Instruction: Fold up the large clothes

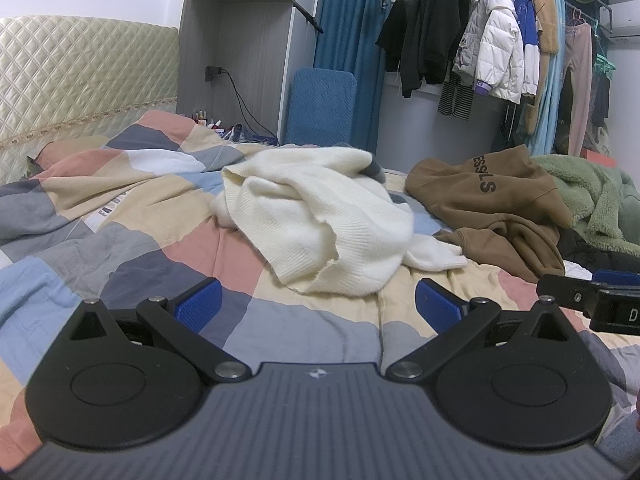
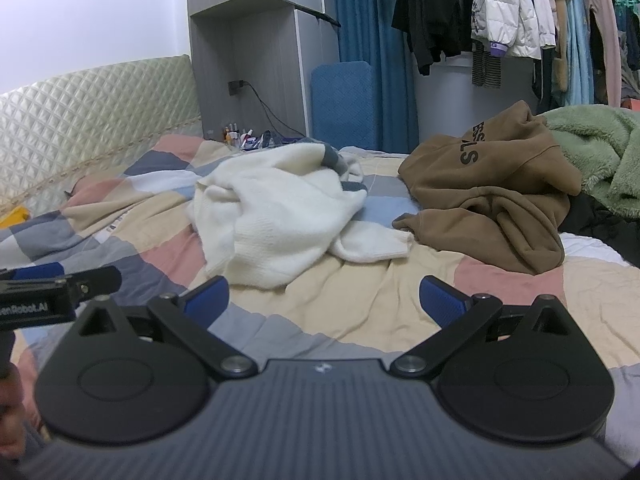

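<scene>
- Lying crumpled in the middle of the bed is a cream knitted sweater (image 1: pixel 320 216), bunched into a heap with one sleeve trailing toward the right and its hem edge facing the cameras.
- Sitting just to the right of it, and touching or nearly touching that sleeve, is a brown hoodie (image 1: pixel 496 204) with dark lettering, also in a heap.
- Spreading behind the hoodie at the far right is a green fleece blanket (image 1: pixel 592 196).
- Lying underneath all of this is a rumpled quilt (image 1: pixel 120 248) with patches in pink, blue, grey and beige.
- Hovering low over the quilt, near the sweater's hem, is the left gripper (image 1: pixel 318 304), with its blue-padded jaws spread wide and holding nothing.
- Hovering beside it is the right gripper (image 2: pixel 324 300), with its jaws likewise spread wide and empty, pointing at the bare quilt between the sweater and the hoodie.
- Standing beyond the bed are a quilted headboard (image 1: pixel 80 76), a blue curtain (image 1: pixel 344 40) and a rail of hanging clothes (image 1: pixel 500 40).
- Judging from this, no folding is under way yet; the sweater looks like the likely first garment.
- Pinching through the soft knit could catch the quilt below and lift both together.
- Grabbing a bunched fold instead of an edge could leave the sweater twisted when it is spread.
- Pulling the sleeve could drag the hoodie along.
</scene>
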A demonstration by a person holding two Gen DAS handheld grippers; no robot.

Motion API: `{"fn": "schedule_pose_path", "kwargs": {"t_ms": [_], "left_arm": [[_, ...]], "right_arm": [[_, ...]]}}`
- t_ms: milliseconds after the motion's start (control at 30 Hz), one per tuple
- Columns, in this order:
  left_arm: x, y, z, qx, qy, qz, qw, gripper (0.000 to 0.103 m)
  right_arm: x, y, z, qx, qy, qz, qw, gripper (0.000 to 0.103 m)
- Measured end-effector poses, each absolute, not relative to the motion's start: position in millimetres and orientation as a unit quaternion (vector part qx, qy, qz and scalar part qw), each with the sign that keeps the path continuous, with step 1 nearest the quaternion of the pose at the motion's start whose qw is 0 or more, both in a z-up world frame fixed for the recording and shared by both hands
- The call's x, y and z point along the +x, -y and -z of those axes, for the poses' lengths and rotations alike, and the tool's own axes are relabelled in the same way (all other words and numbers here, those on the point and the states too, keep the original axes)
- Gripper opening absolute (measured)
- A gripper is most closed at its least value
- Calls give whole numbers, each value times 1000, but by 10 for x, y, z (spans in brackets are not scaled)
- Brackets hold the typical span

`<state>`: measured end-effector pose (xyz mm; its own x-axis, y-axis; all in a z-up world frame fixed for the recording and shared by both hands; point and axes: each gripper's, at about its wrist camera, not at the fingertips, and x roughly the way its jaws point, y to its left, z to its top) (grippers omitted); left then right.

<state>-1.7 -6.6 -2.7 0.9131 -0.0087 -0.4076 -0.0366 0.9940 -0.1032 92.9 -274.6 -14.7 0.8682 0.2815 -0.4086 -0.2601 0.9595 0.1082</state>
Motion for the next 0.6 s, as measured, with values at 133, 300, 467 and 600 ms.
{"fn": "schedule_pose_path", "kwargs": {"t_ms": [133, 300, 467, 600], "left_arm": [[-17, 66, 27, -54, -208, -7, 976, 103], [-17, 67, 26, -55, -208, -7, 976, 103], [-2, 72, 27, -57, -209, -6, 976, 103], [35, 38, 12, -60, -204, -9, 977, 103]], "right_arm": [[927, 2733, 150, 25, -215, -142, 966, 103], [929, 2724, 155, 26, -214, -145, 966, 103], [922, 2730, 153, 47, -208, -150, 965, 103], [952, 2691, 168, 46, -208, -150, 966, 103]]}}
